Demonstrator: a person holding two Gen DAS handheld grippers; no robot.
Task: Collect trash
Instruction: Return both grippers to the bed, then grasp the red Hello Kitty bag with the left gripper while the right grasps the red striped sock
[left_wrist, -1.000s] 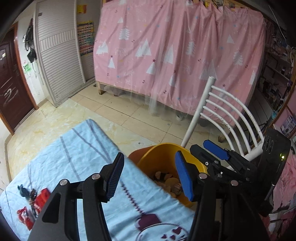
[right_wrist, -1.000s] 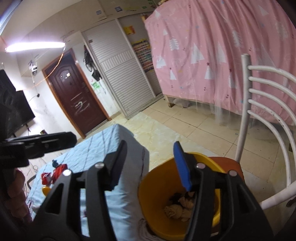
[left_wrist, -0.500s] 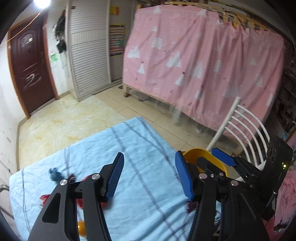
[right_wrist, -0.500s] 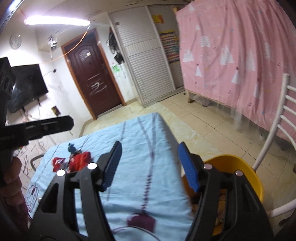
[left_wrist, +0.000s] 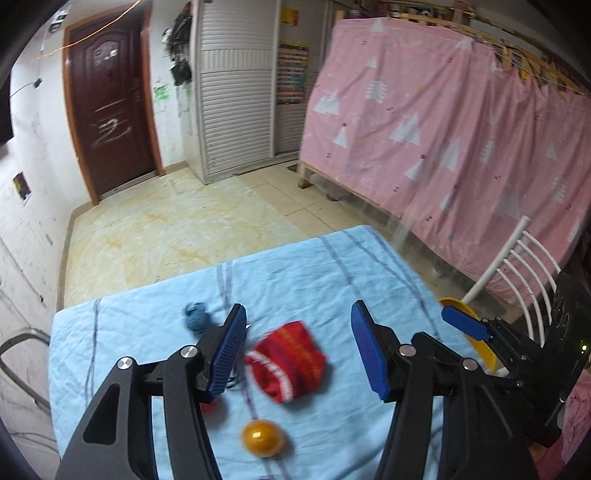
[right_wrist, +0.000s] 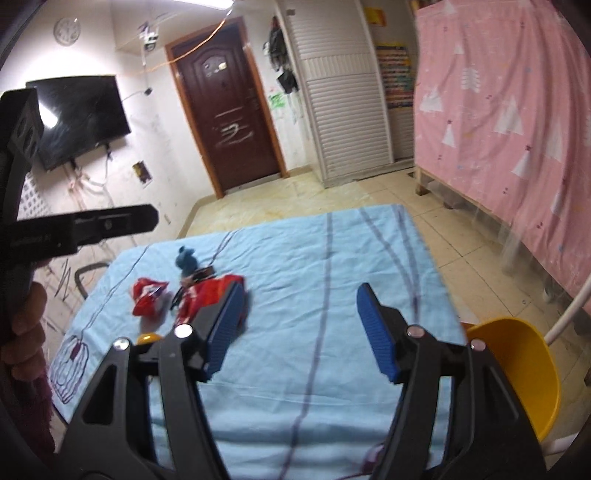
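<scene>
We look across a table (left_wrist: 332, 266) covered in a light blue striped cloth, with a pink tree-print curtain (left_wrist: 461, 147) hanging beyond it on the right and a dark brown door (right_wrist: 229, 122) in the far wall. A white chair (left_wrist: 517, 266) stands off the table's right edge, and a yellow bin (right_wrist: 517, 369) sits just beside that edge, in front of the chair.

Our left gripper (left_wrist: 297, 350) hangs over the trash with its jaws apart and nothing pressed between them; the jaws have just been opening slightly. Framed between its blue pads lies a red crumpled wrapper (left_wrist: 290, 360), flat on the cloth. Our right gripper (right_wrist: 299, 332) is over bare cloth, jaws wide and empty, having just been opening.

The rest of the trash lies towards the table's left side: a second red wrapper (right_wrist: 147, 295) just left of the first, a blue lump (left_wrist: 195, 319) behind them, blurred beyond naming, and a small orange ball (left_wrist: 263, 437) nearest us.
</scene>
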